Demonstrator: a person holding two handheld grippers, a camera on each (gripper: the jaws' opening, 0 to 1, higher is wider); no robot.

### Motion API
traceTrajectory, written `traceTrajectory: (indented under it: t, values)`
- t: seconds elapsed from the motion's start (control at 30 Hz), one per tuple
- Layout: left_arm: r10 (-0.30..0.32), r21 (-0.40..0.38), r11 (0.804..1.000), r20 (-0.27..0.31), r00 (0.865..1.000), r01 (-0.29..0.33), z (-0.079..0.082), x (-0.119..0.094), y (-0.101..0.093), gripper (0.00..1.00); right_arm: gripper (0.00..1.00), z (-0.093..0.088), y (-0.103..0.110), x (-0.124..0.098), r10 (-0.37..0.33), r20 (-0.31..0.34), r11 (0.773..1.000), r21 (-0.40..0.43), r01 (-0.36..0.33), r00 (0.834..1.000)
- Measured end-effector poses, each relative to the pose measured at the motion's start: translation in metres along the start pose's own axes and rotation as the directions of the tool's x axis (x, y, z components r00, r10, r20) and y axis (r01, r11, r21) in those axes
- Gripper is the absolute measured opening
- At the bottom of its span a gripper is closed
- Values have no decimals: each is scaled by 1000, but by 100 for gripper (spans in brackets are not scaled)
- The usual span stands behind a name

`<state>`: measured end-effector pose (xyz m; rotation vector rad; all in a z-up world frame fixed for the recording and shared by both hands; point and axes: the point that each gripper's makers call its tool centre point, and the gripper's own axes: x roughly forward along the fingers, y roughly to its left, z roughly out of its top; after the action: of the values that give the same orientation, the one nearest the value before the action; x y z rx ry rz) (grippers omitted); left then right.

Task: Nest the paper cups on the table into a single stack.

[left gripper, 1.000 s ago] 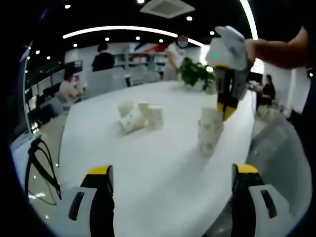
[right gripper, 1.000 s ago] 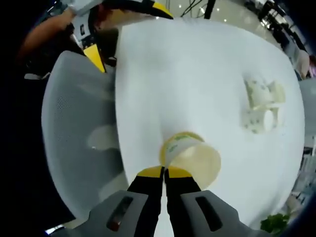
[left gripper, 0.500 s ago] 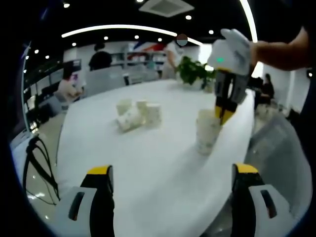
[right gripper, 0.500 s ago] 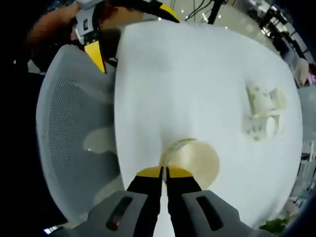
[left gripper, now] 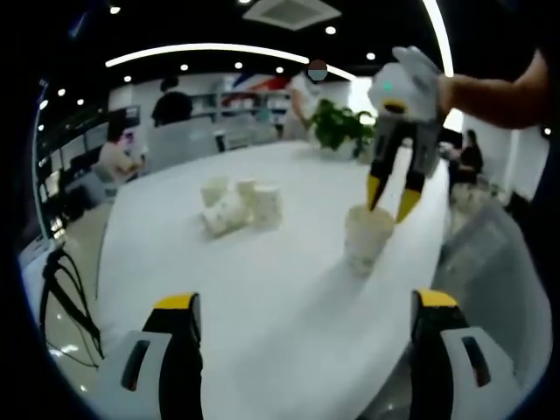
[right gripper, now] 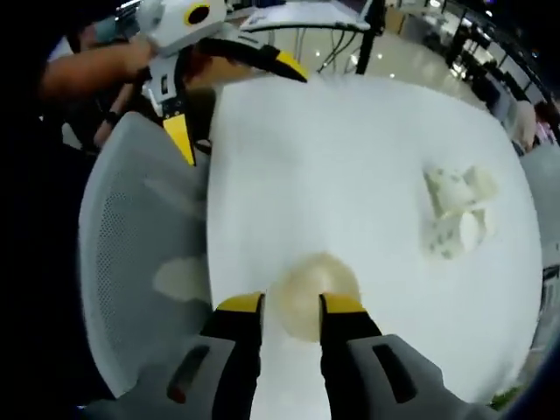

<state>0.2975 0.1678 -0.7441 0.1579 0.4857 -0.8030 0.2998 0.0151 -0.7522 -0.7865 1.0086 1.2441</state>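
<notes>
A stack of nested white paper cups (left gripper: 367, 236) with green print stands on the white table (left gripper: 262, 289) at the right. My right gripper (left gripper: 390, 199) hangs open just above its rim, one yellow tip on each side. From above, the stack's open mouth (right gripper: 311, 289) lies ahead of my right gripper (right gripper: 291, 303), apart from both fingers. A cluster of loose cups (left gripper: 236, 206) sits farther back, some upright, at least one on its side; the same cluster (right gripper: 455, 214) is at the right. My left gripper (left gripper: 302, 302) stands open and low near the table's front edge; it also appears (right gripper: 236, 96) at top left.
A grey mesh chair (right gripper: 140, 262) stands against the table's edge beside the stack. A green plant (left gripper: 337, 127) sits at the table's far end. Several people and chairs are in the room behind. Cables (left gripper: 66, 297) hang off the table's left side.
My right gripper was shut on the top cup's rim; the cup has sunk into the stack, and the gripper has opened and let go.
</notes>
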Motion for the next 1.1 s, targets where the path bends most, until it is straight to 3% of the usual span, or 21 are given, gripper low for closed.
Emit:
traceTrajectory:
  t: [0.17, 0.33, 0.5, 0.63, 0.73, 0.83, 1.0, 1.1]
  values:
    - [-3, -14, 1000, 9, 1000, 4, 4, 2, 0, 99, 37, 3, -13, -13, -34, 131, 998, 47, 28, 991]
    - [2, -38, 999, 26, 1000, -1, 8, 3, 4, 99, 42, 1, -31, -28, -102, 267, 987, 144, 65, 958]
    - [-4, -29, 1000, 26, 1000, 5, 11, 3, 3, 99, 45, -1, -43, -44, -189, 406, 973, 198, 115, 894]
    - [-5, -29, 1000, 24, 1000, 6, 12, 3, 5, 99, 51, -10, -52, -56, -260, 475, 960, 221, 171, 841]
    - [-10, -27, 1000, 38, 999, 11, 14, 4, 4, 99, 54, -17, -53, -61, -281, 513, 952, 256, 168, 811]
    - [-10, -24, 1000, 56, 998, 12, 17, 6, 2, 99, 59, -23, -58, -69, -339, 559, 936, 286, 208, 757]
    - [2, -29, 1000, 65, 998, 0, 15, 10, 3, 99, 70, -37, -60, -72, -391, 589, 915, 335, 226, 707]
    - [4, -39, 999, 68, 998, -2, 14, 12, 2, 99, 75, -49, -62, -70, -424, 588, 902, 347, 258, 689]
